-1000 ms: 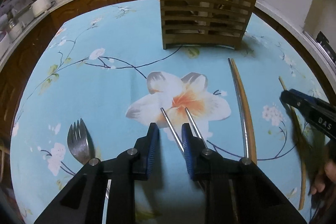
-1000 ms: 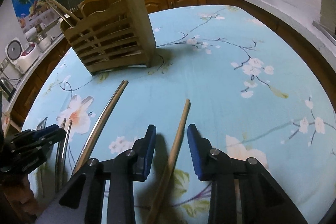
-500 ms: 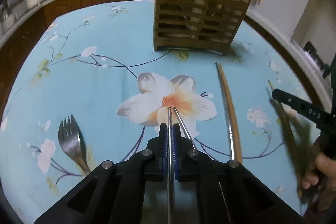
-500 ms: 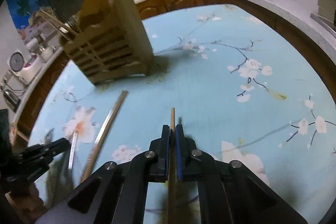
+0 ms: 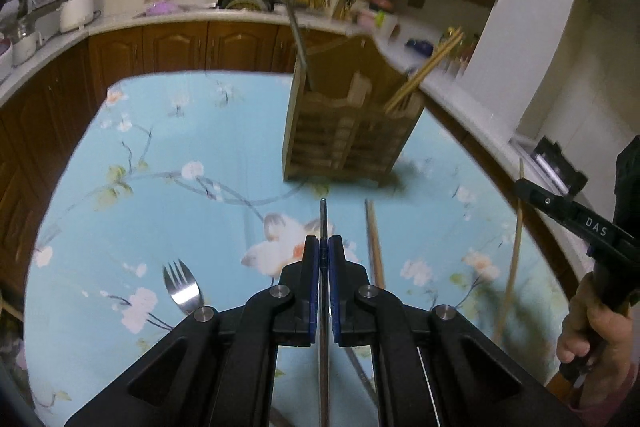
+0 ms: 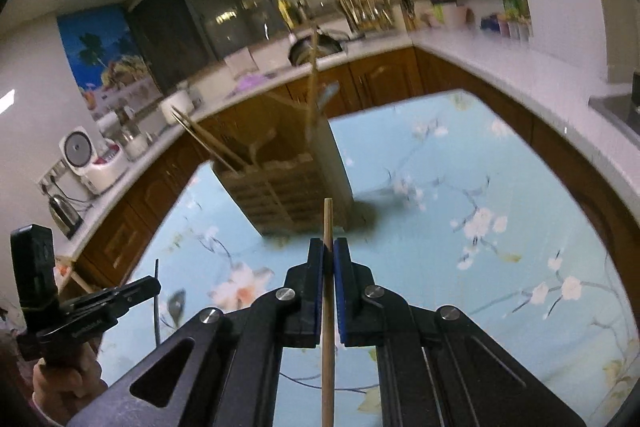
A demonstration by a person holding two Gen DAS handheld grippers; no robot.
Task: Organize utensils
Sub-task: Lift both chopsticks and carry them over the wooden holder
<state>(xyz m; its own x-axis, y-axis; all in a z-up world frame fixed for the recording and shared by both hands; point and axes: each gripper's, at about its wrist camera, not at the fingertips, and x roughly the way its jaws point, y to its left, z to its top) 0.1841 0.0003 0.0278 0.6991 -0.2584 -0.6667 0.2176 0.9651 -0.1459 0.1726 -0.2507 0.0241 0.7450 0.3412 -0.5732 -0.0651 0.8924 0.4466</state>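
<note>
My left gripper [image 5: 323, 242] is shut on a metal chopstick [image 5: 323, 219] and holds it above the blue floral tablecloth [image 5: 168, 195]. My right gripper [image 6: 328, 245] is shut on a wooden chopstick [image 6: 327, 223], also lifted; it shows in the left wrist view [image 5: 516, 227]. A slatted wooden utensil holder [image 5: 348, 139] stands at the far side of the table, with chopsticks [image 5: 428, 67] and a utensil handle sticking out; it also shows in the right wrist view [image 6: 288, 183]. A fork [image 5: 182, 287] and a wood-and-metal chopstick [image 5: 374, 247] lie on the cloth.
Brown kitchen cabinets [image 5: 180, 47] and a white counter with pots and jars curve around the table's far side. A rice cooker [image 6: 90, 159] and kettle [image 6: 64, 211] stand on the counter at the left. The left gripper shows in the right wrist view [image 6: 120, 297].
Both grippers closed on their chopsticks about half a second ago and have since lifted and tilted up, so the holder and kitchen counter now fill more of each view.
</note>
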